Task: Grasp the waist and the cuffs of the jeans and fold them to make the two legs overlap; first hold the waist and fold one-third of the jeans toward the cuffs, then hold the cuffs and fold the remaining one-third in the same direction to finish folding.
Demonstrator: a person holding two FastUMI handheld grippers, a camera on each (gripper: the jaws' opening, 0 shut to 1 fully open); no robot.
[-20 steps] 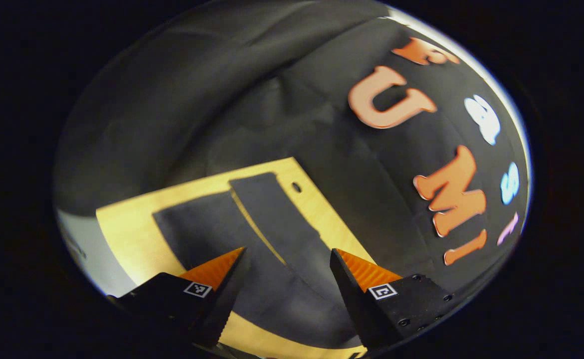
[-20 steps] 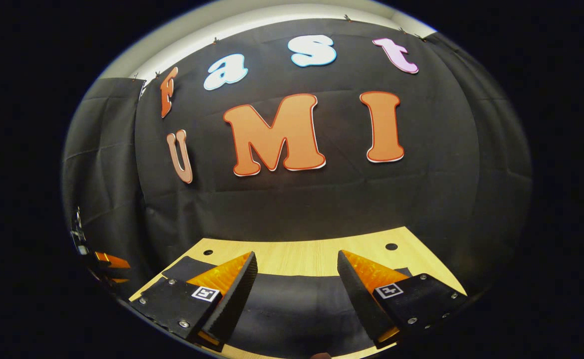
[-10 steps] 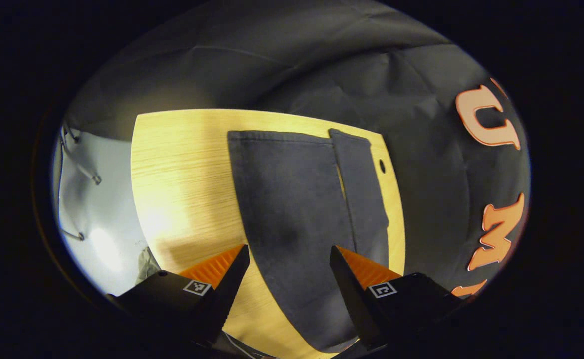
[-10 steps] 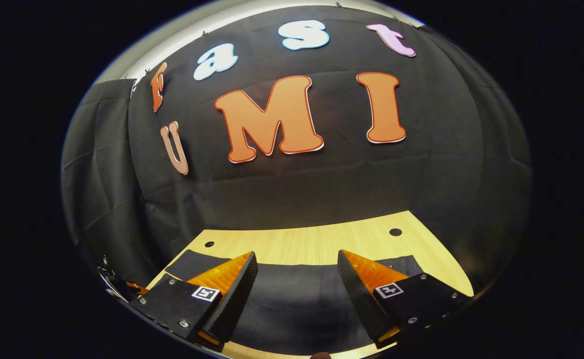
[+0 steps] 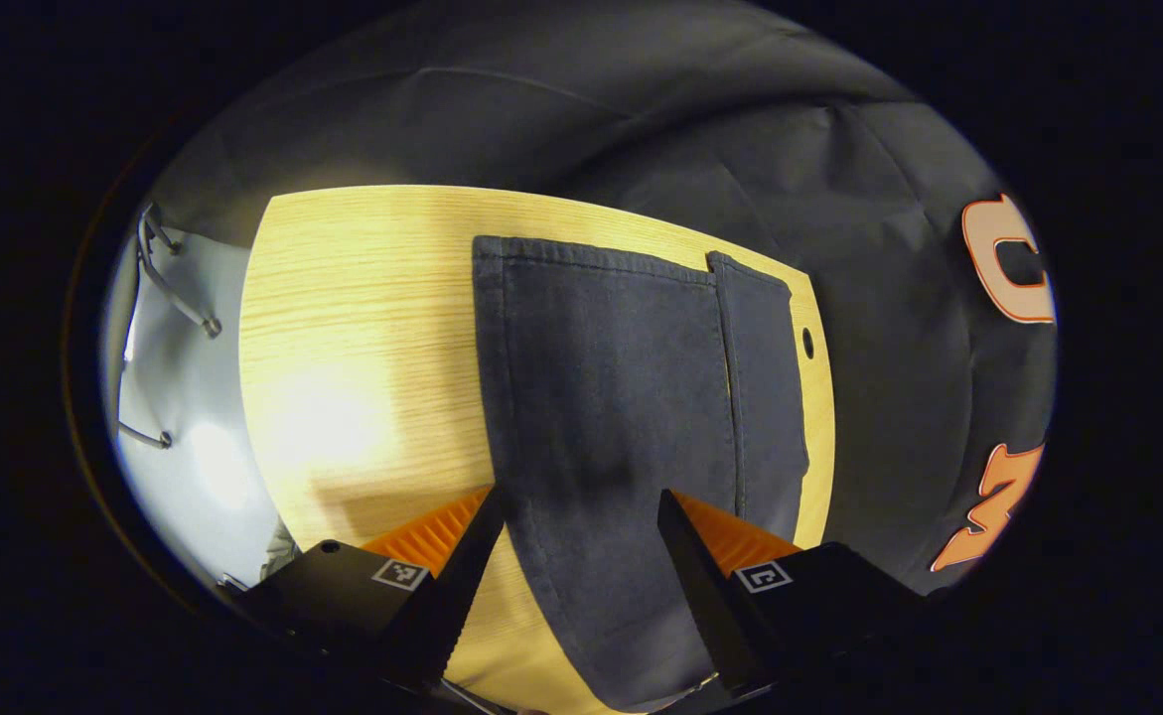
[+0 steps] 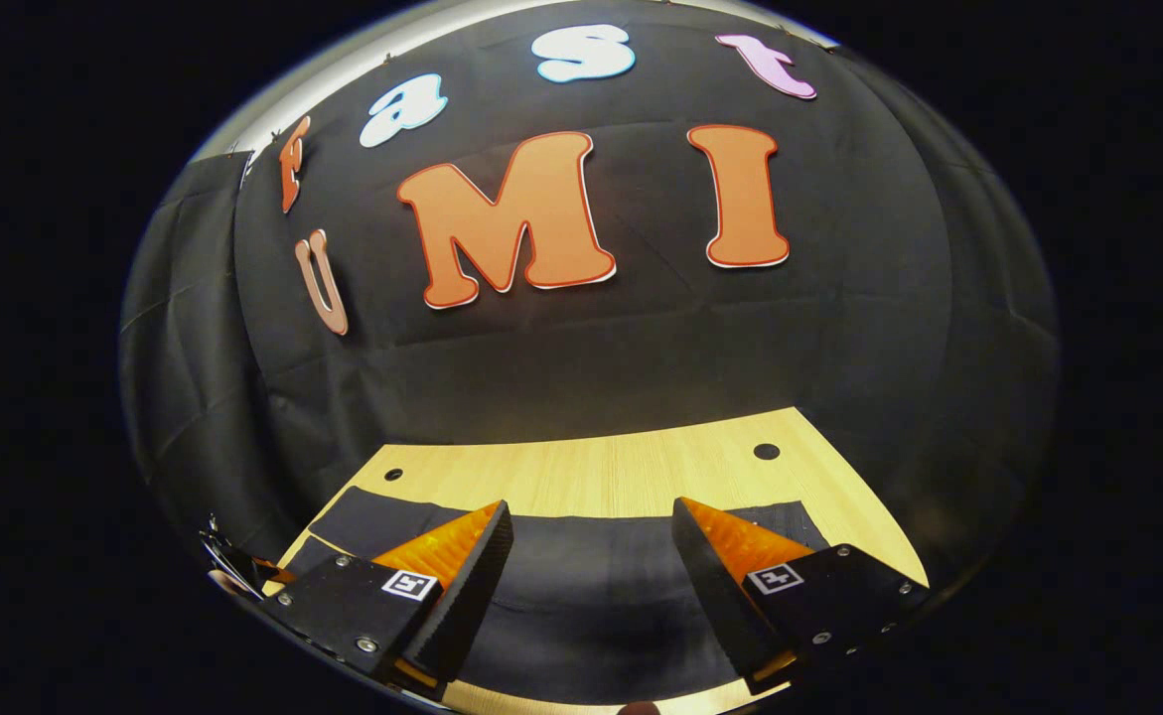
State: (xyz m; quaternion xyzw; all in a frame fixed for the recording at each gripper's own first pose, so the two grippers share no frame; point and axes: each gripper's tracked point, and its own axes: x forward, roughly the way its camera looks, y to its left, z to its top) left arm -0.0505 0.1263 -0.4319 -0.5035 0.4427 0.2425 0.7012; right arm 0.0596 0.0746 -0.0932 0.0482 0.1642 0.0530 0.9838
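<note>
Left gripper view: left gripper (image 5: 581, 556), fingers spread apart and holding nothing, hovering above the dark jeans (image 5: 601, 397). The jeans lie flat on the pale wooden table (image 5: 363, 328), two legs side by side and running away from the camera, their far ends (image 5: 631, 266) toward the table's far edge; a narrow strip of wood shows between the legs, so they are not yet overlapped. The jaws straddle the nearer leg's long edge, likely lined up for a pinch on that end of the garment. A small round hole (image 5: 807, 344) in the tabletop sits just beside the farther leg. Right gripper view: right gripper (image 6: 586, 571), fingers likewise parted and empty, poised low over the jeans (image 6: 581, 596), which span the table's near side (image 6: 621, 467) from left to right. Two holes (image 6: 766, 451) mark the table's far corners. Judgement: both claws sit released above opposite ends, ready to take hold for the first lengthwise fold; no fold is made yet.
</note>
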